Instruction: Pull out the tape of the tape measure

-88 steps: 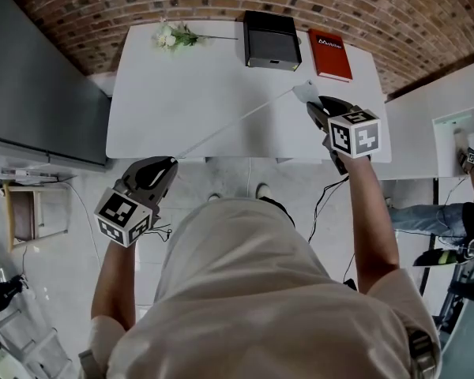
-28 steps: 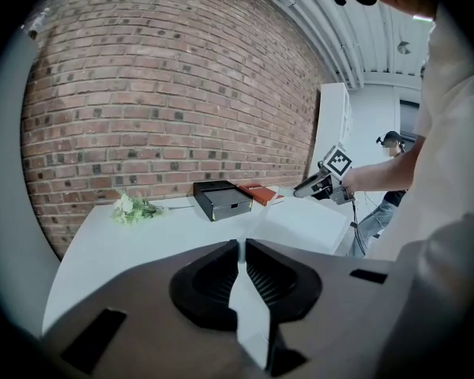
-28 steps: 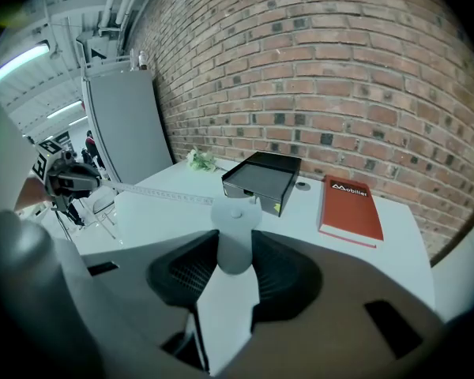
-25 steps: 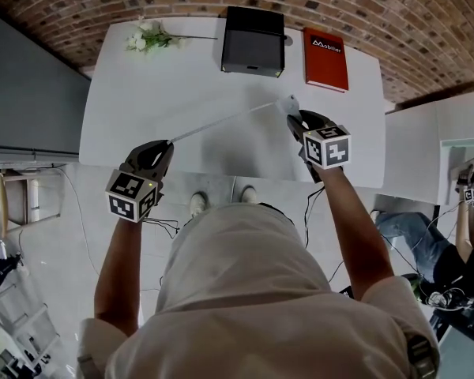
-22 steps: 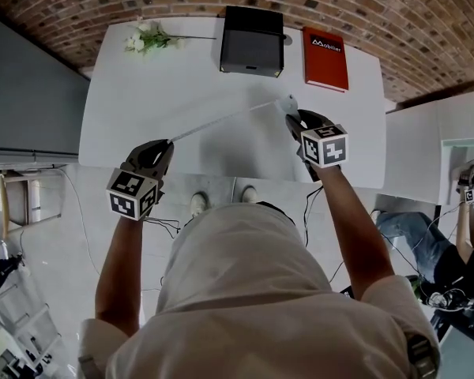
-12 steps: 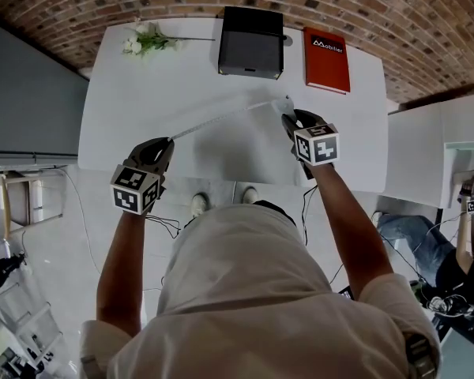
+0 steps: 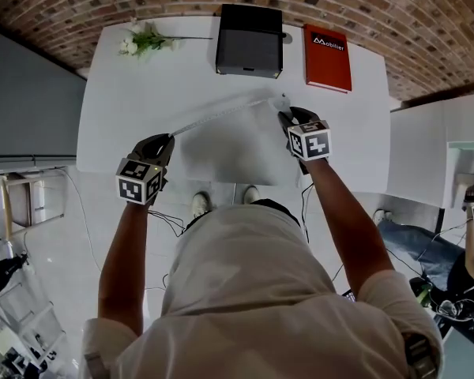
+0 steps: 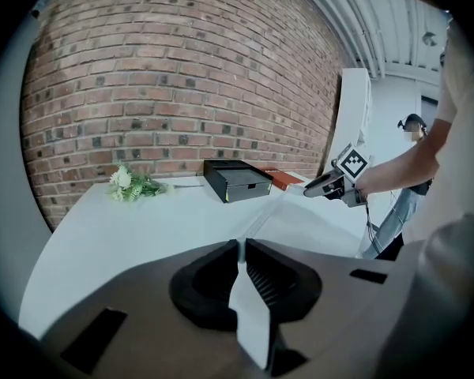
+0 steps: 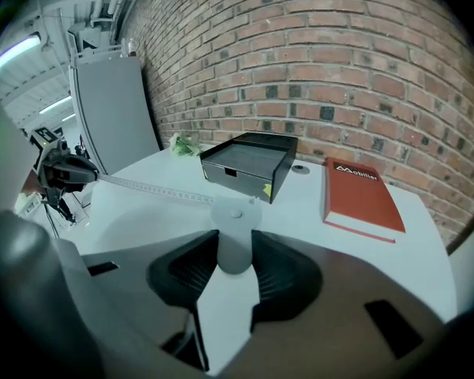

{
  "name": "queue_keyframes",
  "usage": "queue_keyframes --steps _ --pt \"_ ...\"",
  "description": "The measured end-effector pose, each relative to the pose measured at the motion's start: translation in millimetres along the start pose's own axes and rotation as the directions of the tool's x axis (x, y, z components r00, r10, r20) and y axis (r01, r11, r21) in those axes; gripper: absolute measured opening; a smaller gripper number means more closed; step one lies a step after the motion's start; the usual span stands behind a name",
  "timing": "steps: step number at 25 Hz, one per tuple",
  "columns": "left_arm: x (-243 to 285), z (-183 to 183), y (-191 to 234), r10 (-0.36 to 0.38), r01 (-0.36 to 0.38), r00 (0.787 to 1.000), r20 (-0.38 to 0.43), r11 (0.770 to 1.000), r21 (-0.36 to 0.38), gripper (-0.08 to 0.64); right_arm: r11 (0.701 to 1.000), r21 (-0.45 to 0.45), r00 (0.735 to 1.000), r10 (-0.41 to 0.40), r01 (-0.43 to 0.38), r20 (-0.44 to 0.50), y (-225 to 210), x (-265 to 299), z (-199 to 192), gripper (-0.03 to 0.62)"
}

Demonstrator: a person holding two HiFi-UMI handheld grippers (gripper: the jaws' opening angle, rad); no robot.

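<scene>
A white table (image 7: 134,85) stands against a brick wall, with a black box (image 7: 250,28) and a red book (image 7: 327,47) at its far edge. The left gripper (image 8: 242,247) is clenched on the free end of the tape (image 7: 221,115), and the right gripper (image 9: 235,237) clamps the pale tape measure case (image 9: 235,212), the tape running straight between them over the table. The tape looks thin, light, flexible and likely slippery, so pinch it flat across its end and hold the rigid case by its sides.

Head view looks steeply down on the worktop (image 7: 142,93); both gripper views skim it low, sharing the tape (image 9: 154,188) and black box (image 9: 249,160).
</scene>
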State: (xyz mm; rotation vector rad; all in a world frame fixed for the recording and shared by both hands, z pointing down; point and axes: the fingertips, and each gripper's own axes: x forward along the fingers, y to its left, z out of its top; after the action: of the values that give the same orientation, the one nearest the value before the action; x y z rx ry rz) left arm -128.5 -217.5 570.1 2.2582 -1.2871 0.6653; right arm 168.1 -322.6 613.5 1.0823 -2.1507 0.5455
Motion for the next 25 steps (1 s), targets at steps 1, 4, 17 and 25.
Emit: queue_keyframes --steps 1,4,17,25 --pt "3 -2 2 0.0 0.0 1.0 -0.002 1.0 -0.003 0.029 1.0 -0.002 1.0 -0.001 0.001 -0.002 -1 2 -1 0.14" --pt "12 -7 7 0.006 -0.006 1.0 -0.01 1.0 -0.011 0.029 1.0 -0.001 1.0 -0.003 0.003 -0.011 -3 9 -4 0.139" --pt "45 -40 29 0.044 -0.047 0.996 -0.08 0.998 -0.037 0.029 1.0 -0.024 0.998 0.003 -0.004 -0.056 -4 39 -18 0.14" --pt "58 -53 38 0.062 -0.066 0.992 -0.113 0.997 -0.036 0.029 0.999 -0.033 0.997 0.001 -0.004 -0.076 -2 56 -29 0.14"
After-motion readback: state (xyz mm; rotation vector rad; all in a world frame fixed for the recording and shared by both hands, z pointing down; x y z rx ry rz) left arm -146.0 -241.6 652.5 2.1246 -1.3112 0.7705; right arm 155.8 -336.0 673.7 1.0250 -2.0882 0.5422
